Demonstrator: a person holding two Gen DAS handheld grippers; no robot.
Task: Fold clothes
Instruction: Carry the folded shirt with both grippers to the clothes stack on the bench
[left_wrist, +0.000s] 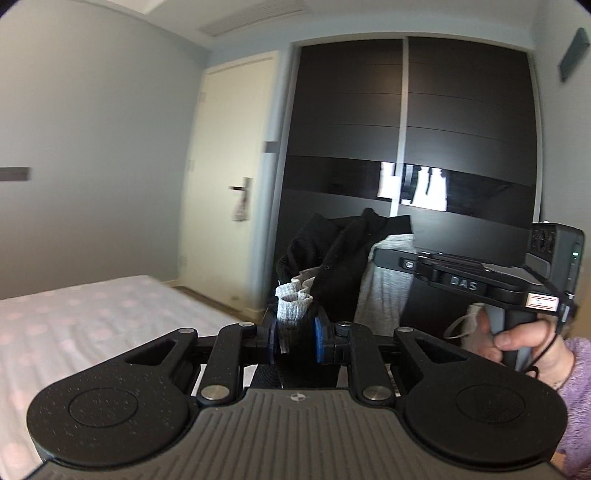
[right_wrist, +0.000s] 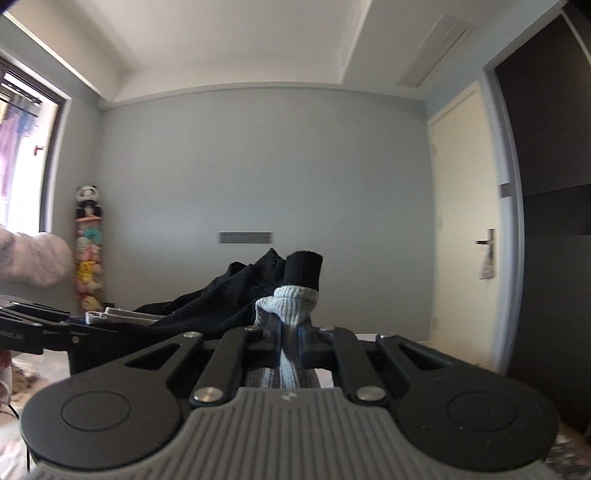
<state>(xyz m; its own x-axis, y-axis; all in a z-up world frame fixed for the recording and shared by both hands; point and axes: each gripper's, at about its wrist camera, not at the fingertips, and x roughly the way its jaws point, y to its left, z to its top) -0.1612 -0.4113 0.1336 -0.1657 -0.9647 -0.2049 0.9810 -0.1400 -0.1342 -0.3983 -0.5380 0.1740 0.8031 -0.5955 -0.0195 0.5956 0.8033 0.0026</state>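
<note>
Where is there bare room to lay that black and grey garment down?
The bed, with its pink-dotted sheet, lies bare between the grey wall and the door. It is crowded by the wardrobe, where the left gripper and right gripper both clamp the garment.

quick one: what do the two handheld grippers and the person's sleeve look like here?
Both are matte black scissor-linkage units with silver pivot pins, round black side discs and a ribbed grey top plate. The left gripper has blue pads on its fingers. The right gripper, seen from the left wrist camera, reads "DAS" and has a grey pistol handle. The sleeve is fuzzy purple.
</note>
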